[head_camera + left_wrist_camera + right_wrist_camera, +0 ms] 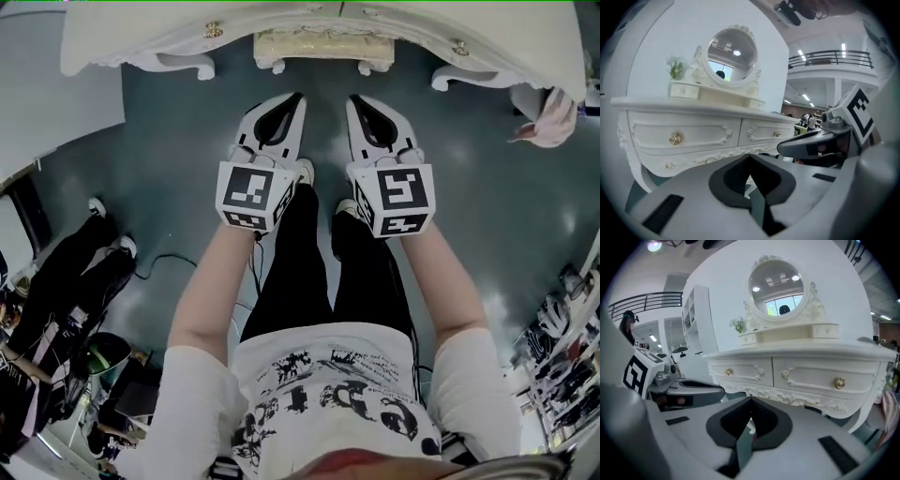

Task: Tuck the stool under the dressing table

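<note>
Sitting beneath the white bench (112, 42), the cream-topped stool (319, 44) shows white legs; left claw (299, 96) and right claw (352, 97) are pressed together, empty.

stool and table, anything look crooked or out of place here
Nothing much stands out. The stool sits under the table, centred between its front legs and square to its edge. One stray thing: a pink cloth by the table's right corner; hanging or on the floor, I cannot tell.
</note>
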The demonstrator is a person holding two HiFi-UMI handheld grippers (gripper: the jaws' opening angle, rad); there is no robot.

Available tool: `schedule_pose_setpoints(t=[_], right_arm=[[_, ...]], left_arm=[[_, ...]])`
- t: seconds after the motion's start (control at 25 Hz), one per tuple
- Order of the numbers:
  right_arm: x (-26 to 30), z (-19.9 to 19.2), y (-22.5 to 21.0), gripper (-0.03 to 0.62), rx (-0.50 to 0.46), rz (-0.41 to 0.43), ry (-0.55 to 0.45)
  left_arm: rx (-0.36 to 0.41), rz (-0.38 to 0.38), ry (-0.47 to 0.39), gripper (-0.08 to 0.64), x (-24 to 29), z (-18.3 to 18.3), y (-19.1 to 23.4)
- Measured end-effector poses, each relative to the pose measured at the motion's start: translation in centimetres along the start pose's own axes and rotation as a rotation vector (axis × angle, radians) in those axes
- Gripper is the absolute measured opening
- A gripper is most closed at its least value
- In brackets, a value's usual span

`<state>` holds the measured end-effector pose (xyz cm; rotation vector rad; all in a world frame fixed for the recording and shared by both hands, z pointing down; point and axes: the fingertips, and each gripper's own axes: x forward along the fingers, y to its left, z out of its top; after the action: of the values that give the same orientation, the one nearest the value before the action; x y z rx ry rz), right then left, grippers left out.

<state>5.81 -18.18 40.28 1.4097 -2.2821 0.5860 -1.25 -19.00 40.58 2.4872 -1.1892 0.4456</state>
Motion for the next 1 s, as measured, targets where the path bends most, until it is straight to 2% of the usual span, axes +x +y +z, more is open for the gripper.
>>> schedule_pose_setpoints(t=[0.2,0.28,0.44,0.52,0.64,0.76,1.0], right_arm=[[-7.9,7.4,3.1,0.018,-0.076,0.007,-0.084],[-9.9,11.3,3.9,0.017,-0.089,-0.004,-0.143],[-13.8,17.0,5.5,0.017,-0.102,-0.046,-0.223],[-16.0,19.5,5.9,0.017,-0.112,-0.073,-0.286],[-19.4,22.3,6.5,0.017,-0.095,-0.085,-0.348],[-22.6,24.0,7.2,0.017,-0.084,-0.080,-0.384],[-25.9,27.0,7.3,0.017,-0.108,-0.078,-0.447]], left_arm=[[0.046,-0.048,-0.082,0.020,-7.3,8.6,-3.0],[0.056,-0.054,-0.134,0.020,-9.4,12.4,-2.3],[0.022,-0.039,-0.217,0.020,-13.9,18.5,-0.9],[0.051,-0.041,-0.258,0.020,-15.9,21.4,-1.1],[0.080,-0.044,-0.295,0.020,-19.1,24.4,-2.3],[0.119,-0.051,-0.295,0.020,-22.0,26.1,-4.0],[0.202,-0.032,-0.358,0.020,-25.5,30.5,-5.0]])
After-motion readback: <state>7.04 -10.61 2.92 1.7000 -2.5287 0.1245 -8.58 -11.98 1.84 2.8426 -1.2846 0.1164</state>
